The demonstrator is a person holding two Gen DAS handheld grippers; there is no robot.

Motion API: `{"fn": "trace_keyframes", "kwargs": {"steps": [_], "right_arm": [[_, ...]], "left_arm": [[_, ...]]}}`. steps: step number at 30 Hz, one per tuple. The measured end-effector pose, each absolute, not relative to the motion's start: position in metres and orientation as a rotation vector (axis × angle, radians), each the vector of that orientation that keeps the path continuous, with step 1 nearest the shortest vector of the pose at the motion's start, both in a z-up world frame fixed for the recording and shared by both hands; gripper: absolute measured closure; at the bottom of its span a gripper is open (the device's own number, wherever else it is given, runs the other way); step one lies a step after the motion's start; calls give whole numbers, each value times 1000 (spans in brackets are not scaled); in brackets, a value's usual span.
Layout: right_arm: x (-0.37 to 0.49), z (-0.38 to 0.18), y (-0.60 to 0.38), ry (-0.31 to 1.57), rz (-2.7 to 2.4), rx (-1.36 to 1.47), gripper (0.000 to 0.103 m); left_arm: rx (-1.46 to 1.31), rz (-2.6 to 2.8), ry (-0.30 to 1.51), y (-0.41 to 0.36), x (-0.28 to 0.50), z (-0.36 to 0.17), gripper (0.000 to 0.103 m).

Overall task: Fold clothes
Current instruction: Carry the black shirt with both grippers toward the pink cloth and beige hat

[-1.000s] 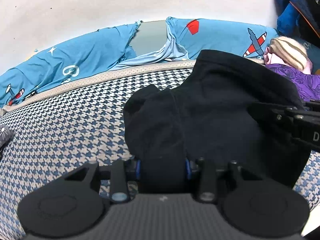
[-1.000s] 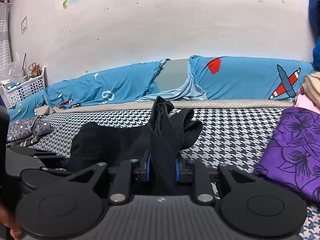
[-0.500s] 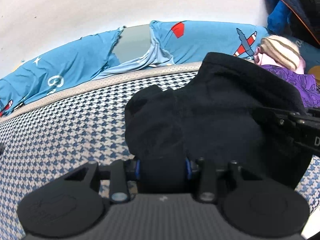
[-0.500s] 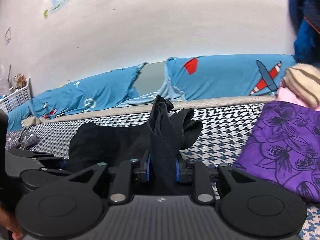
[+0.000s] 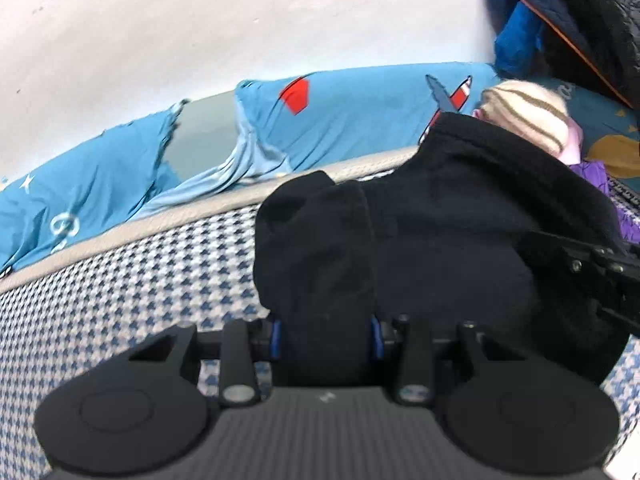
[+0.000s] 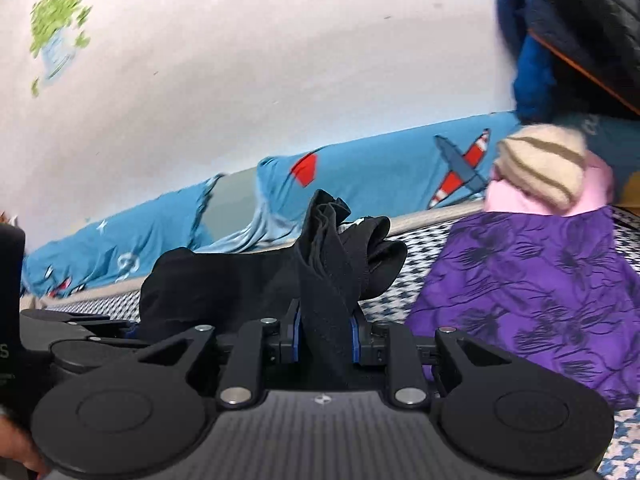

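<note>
A bed with a blue-and-white houndstooth cover fills the lower part of both views; its far edge has a beige band, and behind that a blue sheet printed with planes and stars lies bunched against a white wall. A green leaf sticker is on that wall in the right view.

The black garment, soft and matte, is held up just above the bed, stretched sideways between the two tongs, so its long axis runs across the bed, parallel to the wall. The left tongs are clamped narrowly on a thick bunch of it; the right tongs pinch a gathered, pleated end that stands upright from the pads.

Right of the garment lies a purple floral cloth, with a pink piece and a cream striped knit behind it. Dark blue jackets hang above them.
</note>
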State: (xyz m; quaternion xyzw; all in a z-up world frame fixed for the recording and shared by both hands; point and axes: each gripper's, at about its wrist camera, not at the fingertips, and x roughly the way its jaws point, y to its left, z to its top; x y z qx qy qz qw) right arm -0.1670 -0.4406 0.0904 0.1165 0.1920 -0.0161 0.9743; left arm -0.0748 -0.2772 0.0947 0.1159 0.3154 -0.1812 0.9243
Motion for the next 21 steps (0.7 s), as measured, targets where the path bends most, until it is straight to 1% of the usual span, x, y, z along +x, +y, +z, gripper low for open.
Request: {"fn": "trace_keyframes", "kwargs": {"steps": [12, 21], "right_arm": [[-169, 95, -478, 317, -169, 277, 81], [-170, 97, -507, 256, -296, 353, 81]], "left_arm": [[276, -436, 589, -334, -56, 110, 68], [368, -529, 511, -384, -43, 127, 68]]}}
